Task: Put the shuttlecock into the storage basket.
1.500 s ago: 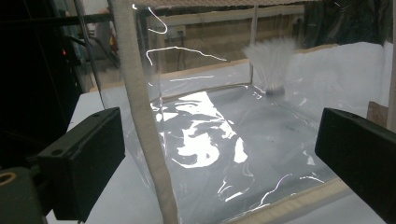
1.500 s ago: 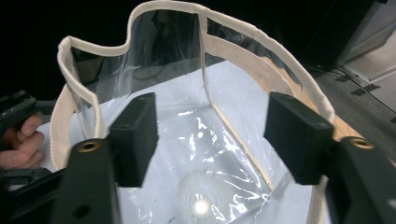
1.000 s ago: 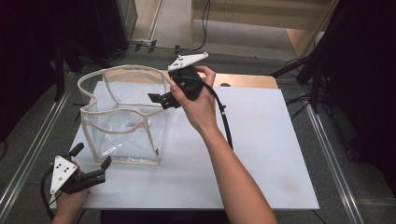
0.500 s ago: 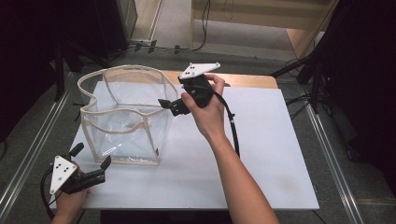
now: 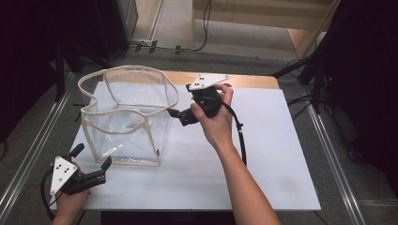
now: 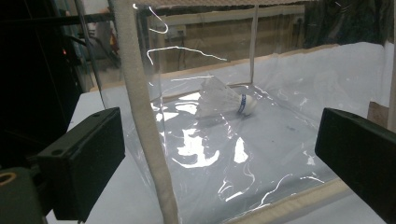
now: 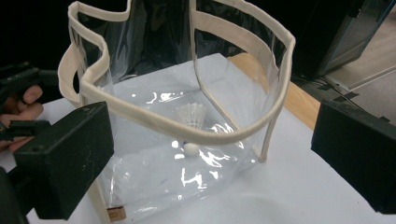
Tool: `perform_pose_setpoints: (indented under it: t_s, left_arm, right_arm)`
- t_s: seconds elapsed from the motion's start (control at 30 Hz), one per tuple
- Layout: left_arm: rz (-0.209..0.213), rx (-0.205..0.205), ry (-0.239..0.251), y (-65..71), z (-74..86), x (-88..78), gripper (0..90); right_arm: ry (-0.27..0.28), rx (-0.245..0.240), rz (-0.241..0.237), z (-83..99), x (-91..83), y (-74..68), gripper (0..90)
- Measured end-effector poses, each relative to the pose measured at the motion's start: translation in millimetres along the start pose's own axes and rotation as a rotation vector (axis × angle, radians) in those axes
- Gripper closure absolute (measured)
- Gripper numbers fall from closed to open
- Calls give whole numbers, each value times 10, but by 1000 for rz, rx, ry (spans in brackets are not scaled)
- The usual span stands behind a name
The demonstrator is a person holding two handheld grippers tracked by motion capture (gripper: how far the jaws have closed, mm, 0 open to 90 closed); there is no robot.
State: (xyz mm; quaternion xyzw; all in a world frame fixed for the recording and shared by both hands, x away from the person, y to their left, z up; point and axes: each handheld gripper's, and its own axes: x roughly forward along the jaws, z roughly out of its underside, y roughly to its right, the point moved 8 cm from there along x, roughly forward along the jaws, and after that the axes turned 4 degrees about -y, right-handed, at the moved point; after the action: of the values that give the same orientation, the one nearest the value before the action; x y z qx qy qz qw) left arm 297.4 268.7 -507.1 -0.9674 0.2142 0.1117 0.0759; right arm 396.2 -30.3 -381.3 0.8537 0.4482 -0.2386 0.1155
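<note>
While the clear plastic bag with cream fabric trim [image 5: 124, 117] stands open on the white tabletop [image 5: 263, 154], a white feathered shuttlecock [image 7: 190, 122] lies on its floor. Both look very light; the film is soft, slick and likely to buckle, so the stiffer trim at the rim is the better hold, and the shuttlecock's cork tip rather than its fragile feathers. The right gripper [image 5: 180, 116] hovers just beside the rim, jaws wide apart and empty; the left gripper [image 5: 91, 161] waits near the bag's front corner, equally open and empty.
</note>
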Motion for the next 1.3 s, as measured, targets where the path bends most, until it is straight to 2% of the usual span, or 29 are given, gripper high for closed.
perform_pose_setpoints:
  t_s: [0.6, 1.3]
  left_arm:
    - [3, -9, 4, -3, -3, -7, 23]
    - [0, -1, 2, 2, -3, -6, 23]
  right_arm:
    - [15, 19, 32, 283, -109, 48, 0]
    - [12, 34, 39, 652, -182, 58, 0]
